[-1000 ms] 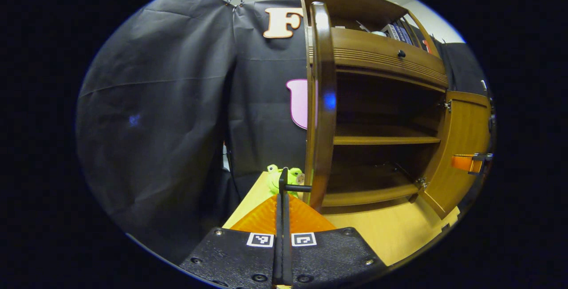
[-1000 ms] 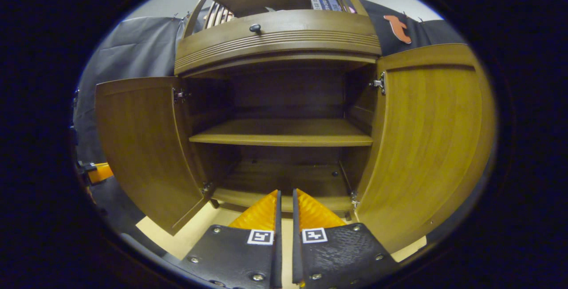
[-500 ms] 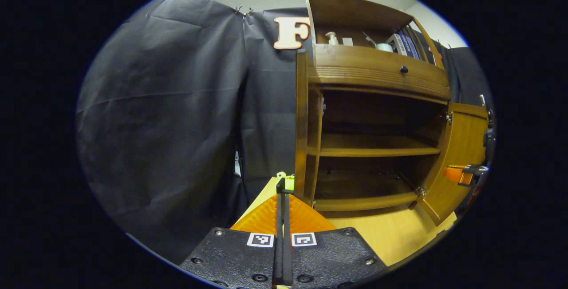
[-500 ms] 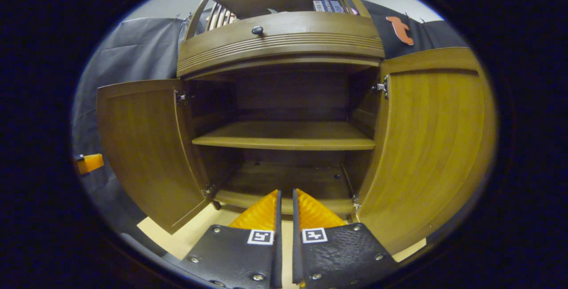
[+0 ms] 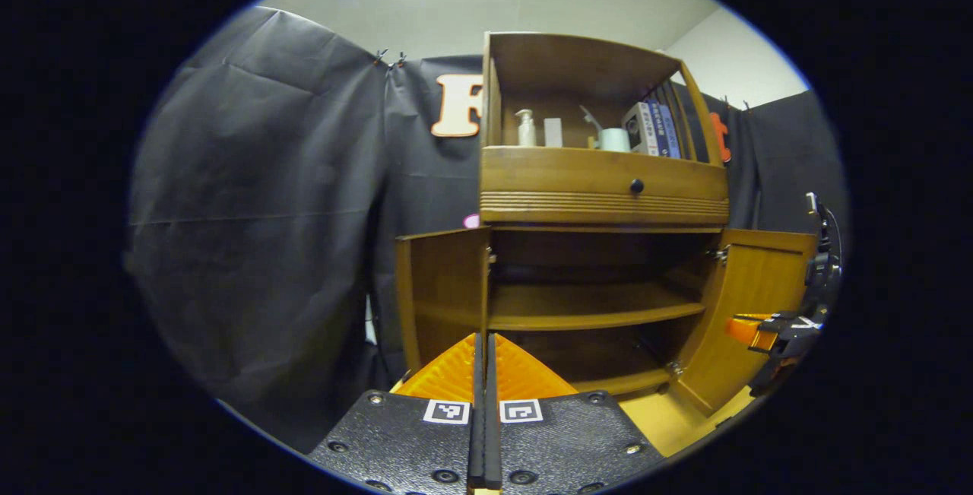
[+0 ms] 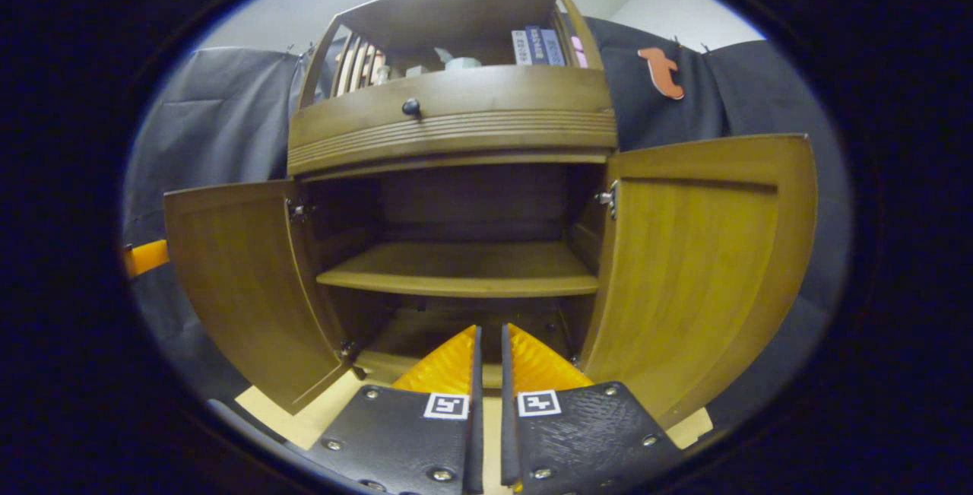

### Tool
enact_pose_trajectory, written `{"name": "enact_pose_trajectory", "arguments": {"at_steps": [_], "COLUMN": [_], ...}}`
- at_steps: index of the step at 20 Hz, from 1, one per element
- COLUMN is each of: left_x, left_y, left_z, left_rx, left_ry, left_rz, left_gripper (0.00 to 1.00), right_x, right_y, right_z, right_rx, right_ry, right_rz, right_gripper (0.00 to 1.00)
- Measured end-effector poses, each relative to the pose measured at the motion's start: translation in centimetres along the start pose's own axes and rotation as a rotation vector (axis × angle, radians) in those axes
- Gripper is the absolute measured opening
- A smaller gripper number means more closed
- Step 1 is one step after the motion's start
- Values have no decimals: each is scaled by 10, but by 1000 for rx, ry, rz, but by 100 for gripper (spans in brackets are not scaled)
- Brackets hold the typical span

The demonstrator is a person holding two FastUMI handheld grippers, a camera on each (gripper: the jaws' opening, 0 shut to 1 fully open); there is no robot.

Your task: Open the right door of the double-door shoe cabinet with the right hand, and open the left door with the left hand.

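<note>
The brown double-door shoe cabinet [image 5: 600,191] stands with both doors swung wide. In the left gripper view, the left door [image 5: 442,290] hangs open just beyond my left gripper [image 5: 483,339], whose fingers are shut with nothing between them and do not touch it. The right door [image 5: 749,320] is open at the right, and my right gripper [image 5: 771,328] hovers beside it. In the right gripper view, the left door [image 6: 243,282] and right door [image 6: 692,267] flank the bare inner shelf [image 6: 464,271]. My right gripper [image 6: 488,331] is shut, empty, and back from the cabinet's base.
A drawer with a black knob [image 5: 636,186] sits above the doors. The open top shelf holds a bottle [image 5: 524,128], a cup and books [image 5: 654,128]. The cabinet rests on a light wooden tabletop [image 6: 304,419]. Black cloth walls surround it.
My left gripper has drawn back from the left door's edge and handle and turned to face the cabinet front. The right gripper has backed off slightly. Both doors stay open.
</note>
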State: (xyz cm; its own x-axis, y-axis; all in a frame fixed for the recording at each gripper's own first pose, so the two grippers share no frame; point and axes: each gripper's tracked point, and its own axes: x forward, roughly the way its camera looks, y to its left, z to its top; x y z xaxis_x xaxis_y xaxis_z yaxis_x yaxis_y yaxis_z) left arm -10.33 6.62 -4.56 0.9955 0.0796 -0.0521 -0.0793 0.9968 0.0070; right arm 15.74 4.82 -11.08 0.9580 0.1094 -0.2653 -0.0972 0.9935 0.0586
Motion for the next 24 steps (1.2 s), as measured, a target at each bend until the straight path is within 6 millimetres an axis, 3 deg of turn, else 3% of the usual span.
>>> {"name": "enact_pose_trajectory", "arguments": {"at_steps": [6,10,14,17,23,24], "left_x": [31,46,54,57,51,53], "left_y": [-84,-114,-124,-120,-120,-121], "left_z": [33,67,90,103,114,113], "left_rx": [-44,-54,-39,-21,-4,0], "left_ry": [-3,-34,-55,-67,-82,-86], "left_rz": [-159,-211,-205,-176,-166,-167], "left_gripper": [0,0,1,1,0,14], "right_x": [-36,-63,-78,-83,-86,-86], "right_y": [-21,-22,-18,-14,-6,-2], "right_z": [75,127,171,192,206,207], "right_rx": [-15,-47,-57,-40,-18,-17], "right_ry": [-112,-184,-230,-245,-274,-279], "right_rz": [-50,-70,-77,-82,-82,-72], "right_gripper": [9,9,9,9,9,18]}}
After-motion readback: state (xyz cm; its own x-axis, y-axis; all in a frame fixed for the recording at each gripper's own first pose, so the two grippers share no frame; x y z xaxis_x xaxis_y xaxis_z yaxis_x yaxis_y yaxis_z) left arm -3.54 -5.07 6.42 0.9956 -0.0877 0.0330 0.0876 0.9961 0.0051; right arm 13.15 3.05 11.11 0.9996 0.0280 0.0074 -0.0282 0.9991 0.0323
